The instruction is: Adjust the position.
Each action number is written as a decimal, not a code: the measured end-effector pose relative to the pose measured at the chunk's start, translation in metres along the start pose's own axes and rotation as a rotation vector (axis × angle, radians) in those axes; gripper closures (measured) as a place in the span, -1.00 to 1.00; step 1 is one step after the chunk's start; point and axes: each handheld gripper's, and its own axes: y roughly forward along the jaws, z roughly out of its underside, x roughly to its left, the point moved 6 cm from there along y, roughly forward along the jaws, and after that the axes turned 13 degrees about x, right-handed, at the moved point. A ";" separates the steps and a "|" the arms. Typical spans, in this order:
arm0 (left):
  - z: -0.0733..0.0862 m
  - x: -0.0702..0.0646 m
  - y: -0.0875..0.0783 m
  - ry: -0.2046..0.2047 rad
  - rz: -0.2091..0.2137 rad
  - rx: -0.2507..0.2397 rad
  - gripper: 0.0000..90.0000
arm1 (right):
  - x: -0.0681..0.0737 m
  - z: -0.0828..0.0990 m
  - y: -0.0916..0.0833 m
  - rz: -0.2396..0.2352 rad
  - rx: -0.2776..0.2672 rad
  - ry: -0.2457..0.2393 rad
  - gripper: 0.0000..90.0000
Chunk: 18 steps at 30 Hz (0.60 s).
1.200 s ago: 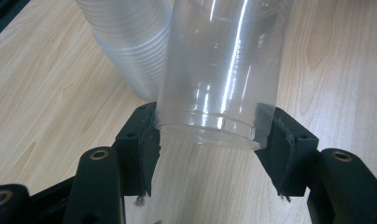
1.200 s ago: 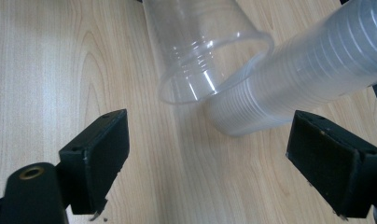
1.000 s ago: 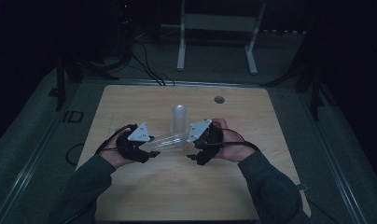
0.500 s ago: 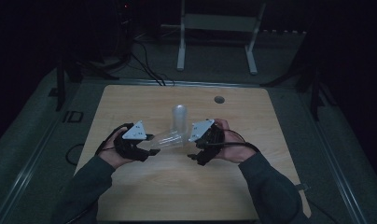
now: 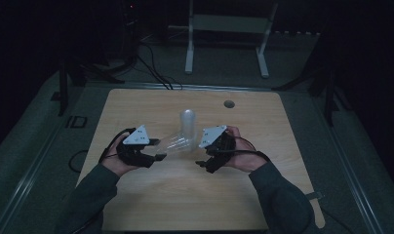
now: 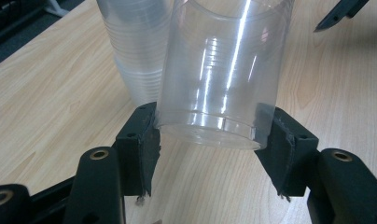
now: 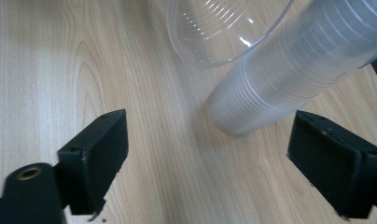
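Observation:
A clear plastic cup (image 5: 177,144) lies on its side above the wooden table (image 5: 136,105). My left gripper (image 5: 160,149) is shut on its base. In the left gripper view the two black pads (image 6: 147,135) press the cup's (image 6: 221,79) bottom rim from both sides. An upright stack of clear cups (image 5: 187,123) stands just behind it, mouth down. My right gripper (image 5: 203,155) is open at the cup's mouth end. Its jaws have just been closing a little, with nothing pressed between them. In the right gripper view the stack (image 7: 294,74) and the cup's mouth (image 7: 214,32) lie ahead of the pads.
A small round hole (image 5: 228,104) sits near the table's far edge. Beyond the table are a white stand (image 5: 229,29), cables on the dark floor and dark posts. Both forearms come in from the near edge.

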 end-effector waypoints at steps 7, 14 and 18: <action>-0.001 0.000 -0.002 -0.006 -0.004 -0.022 -0.07 | 0.001 0.001 0.002 -0.001 -0.021 0.020 -0.71; -0.001 0.001 -0.004 -0.021 -0.004 -0.048 -0.07 | 0.000 0.002 0.004 -0.003 -0.042 0.052 -0.69; -0.001 0.002 -0.006 -0.037 -0.003 -0.069 -0.07 | 0.000 0.002 0.004 -0.011 -0.062 0.065 -0.68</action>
